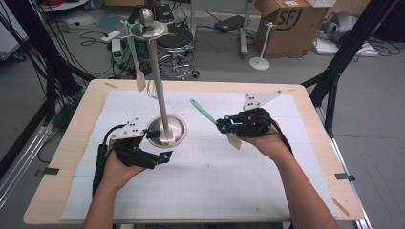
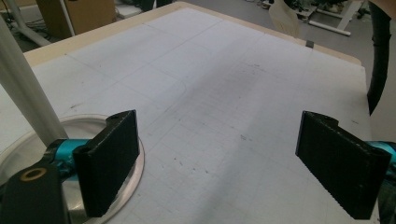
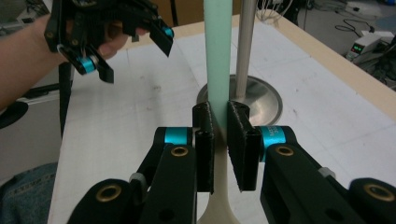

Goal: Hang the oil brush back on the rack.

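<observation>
A: Your right gripper (image 1: 223,125) is pinching the mint-green spatula (image 1: 203,112) partway along its handle, with the cream blade hanging below the jaws and the handle end aimed toward 10 o'clock at the metal stand (image 1: 162,117).

B: And your left gripper (image 1: 157,145) sits at 7 o'clock of the stand's base, jaws spread wide, one of them over the base's rim, holding nothing.

A: A second spatula (image 1: 135,59) already hangs from the stand's top disc. Swing yours in carelessly and I think you could knock it off.

B: I would judge the narrow grip riskier. The handle (image 3: 218,56) runs long above the pads, so a bump against the pole (image 3: 246,44) may twist it in the jaws.

A: Also, the stand is tall. Push the pole sideways and it might tip unless your left gripper steadies the base.
</observation>
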Demonstrator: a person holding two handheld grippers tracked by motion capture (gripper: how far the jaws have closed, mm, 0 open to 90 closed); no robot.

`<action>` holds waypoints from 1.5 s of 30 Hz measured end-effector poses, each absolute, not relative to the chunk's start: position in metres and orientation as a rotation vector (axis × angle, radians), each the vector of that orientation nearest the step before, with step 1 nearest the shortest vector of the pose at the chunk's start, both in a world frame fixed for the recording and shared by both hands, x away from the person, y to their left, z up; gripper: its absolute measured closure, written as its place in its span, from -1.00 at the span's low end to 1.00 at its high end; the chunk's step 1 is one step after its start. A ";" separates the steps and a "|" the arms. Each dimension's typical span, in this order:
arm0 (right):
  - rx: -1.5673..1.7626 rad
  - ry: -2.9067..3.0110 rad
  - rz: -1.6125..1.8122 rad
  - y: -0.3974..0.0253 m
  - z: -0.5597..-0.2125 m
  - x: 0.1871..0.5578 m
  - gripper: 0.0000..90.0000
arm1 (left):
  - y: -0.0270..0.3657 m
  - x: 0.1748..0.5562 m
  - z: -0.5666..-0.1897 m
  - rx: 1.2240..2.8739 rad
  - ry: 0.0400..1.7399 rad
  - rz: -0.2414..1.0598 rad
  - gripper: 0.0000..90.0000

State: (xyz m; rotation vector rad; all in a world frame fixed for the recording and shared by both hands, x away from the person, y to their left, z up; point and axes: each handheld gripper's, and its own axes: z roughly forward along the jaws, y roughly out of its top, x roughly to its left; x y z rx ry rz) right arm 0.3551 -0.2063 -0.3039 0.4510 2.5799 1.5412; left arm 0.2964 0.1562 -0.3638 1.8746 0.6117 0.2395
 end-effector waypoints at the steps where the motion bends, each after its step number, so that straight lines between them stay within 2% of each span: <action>1: 0.430 2.568 1.542 -0.205 -0.301 0.358 0.82 | 0.157 0.297 -0.364 1.876 0.609 0.240 -0.69; 29: 0.280 2.480 1.680 -0.180 -0.233 0.383 0.82 | 0.158 0.295 -0.363 1.869 0.611 0.242 -0.69; 45: 0.283 2.426 1.696 -0.182 -0.216 0.390 0.82 | 0.157 0.296 -0.363 1.874 0.610 0.240 -0.69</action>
